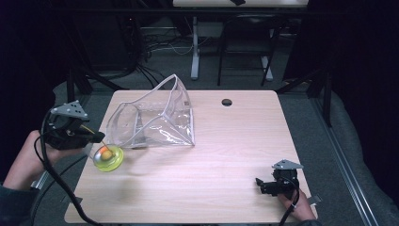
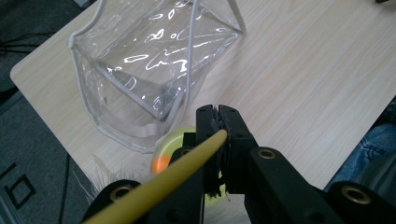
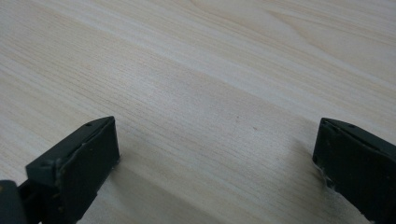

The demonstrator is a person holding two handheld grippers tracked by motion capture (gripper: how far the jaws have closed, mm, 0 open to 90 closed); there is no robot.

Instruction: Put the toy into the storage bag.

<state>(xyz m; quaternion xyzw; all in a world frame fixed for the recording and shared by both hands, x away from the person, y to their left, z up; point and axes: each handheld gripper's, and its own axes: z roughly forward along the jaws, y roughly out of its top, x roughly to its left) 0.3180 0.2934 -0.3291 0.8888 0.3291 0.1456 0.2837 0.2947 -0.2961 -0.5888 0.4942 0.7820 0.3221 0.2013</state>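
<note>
At the table's left edge, my left gripper pinches a thin yellow stick between jaws pressed tight together, its far end joined to a round yellow-green toy with an orange ball at its centre. That toy hangs or rests just beside the open mouth of a clear plastic pouch, which stands propped open on the wooden table, its white-trimmed rim facing my grip. Well apart, near the table's right front corner, my right gripper idles low over bare wood, jaws spread wide and holding nothing. By my reading, the toy is picked up but not yet inside; slipping it into the pouch remains.
</note>
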